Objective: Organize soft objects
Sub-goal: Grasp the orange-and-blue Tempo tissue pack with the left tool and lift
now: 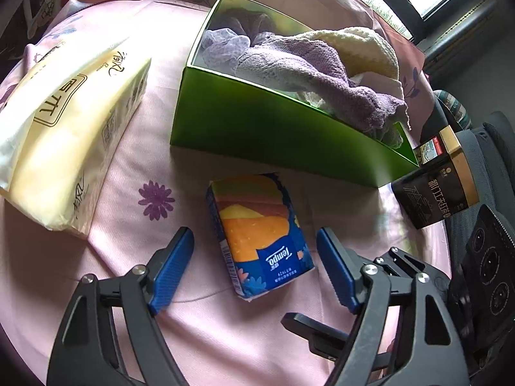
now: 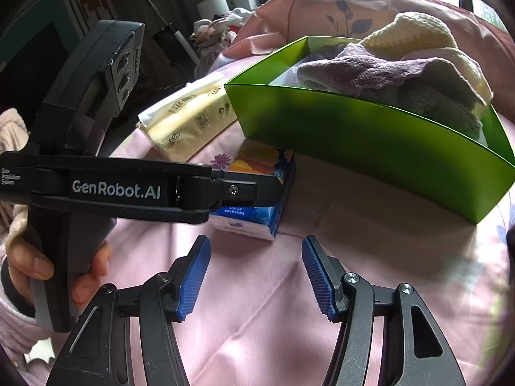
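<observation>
A blue and orange Tempo tissue pack (image 1: pixel 260 234) lies on the pink sheet between the open fingers of my left gripper (image 1: pixel 256 241), untouched. It also shows in the right wrist view (image 2: pixel 257 193), partly behind the left gripper's arm. A green box (image 1: pixel 257 128) behind it holds a purple knit cloth (image 1: pixel 322 74), a cream knit cloth (image 1: pixel 363 48) and lilac mesh. A large cream tissue pack (image 1: pixel 64 135) lies at left. My right gripper (image 2: pixel 256 267) is open and empty over the sheet, in front of the green box (image 2: pixel 370 144).
A black and gold tissue pack (image 1: pixel 437 186) sits at the bed's right edge beside the green box. A pink pillow (image 2: pixel 354 9) lies behind the box. The pink flowered sheet (image 1: pixel 154 199) covers the bed. Windows and furniture stand beyond.
</observation>
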A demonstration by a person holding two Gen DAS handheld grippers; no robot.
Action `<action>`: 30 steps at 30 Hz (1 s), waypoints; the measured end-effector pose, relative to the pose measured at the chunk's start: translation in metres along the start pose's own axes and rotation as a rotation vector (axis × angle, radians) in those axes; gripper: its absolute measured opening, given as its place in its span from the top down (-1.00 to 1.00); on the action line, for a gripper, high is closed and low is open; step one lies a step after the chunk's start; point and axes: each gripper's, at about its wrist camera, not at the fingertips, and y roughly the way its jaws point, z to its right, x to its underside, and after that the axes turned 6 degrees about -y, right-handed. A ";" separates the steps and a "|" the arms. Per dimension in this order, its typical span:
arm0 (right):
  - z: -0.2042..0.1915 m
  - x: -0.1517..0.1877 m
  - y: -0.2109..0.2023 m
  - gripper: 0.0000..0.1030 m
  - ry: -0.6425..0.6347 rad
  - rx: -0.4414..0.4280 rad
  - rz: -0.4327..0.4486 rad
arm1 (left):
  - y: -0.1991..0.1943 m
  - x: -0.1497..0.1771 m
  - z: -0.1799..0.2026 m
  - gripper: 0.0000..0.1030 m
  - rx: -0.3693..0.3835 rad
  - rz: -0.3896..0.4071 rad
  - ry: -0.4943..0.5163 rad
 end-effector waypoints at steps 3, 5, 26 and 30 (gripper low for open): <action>0.001 -0.009 0.009 -0.19 -0.016 0.004 -0.003 | 0.002 -0.003 -0.001 -0.34 -0.002 -0.002 0.005; 0.002 -0.014 0.015 -0.13 -0.023 -0.004 -0.011 | 0.003 -0.004 -0.002 -0.07 0.006 -0.012 0.006; -0.022 0.003 -0.039 0.23 -0.023 0.040 0.087 | -0.038 0.027 0.044 0.01 0.006 0.040 0.144; -0.027 0.011 -0.066 0.23 -0.024 0.056 0.137 | -0.055 0.038 0.066 0.01 0.001 0.066 0.218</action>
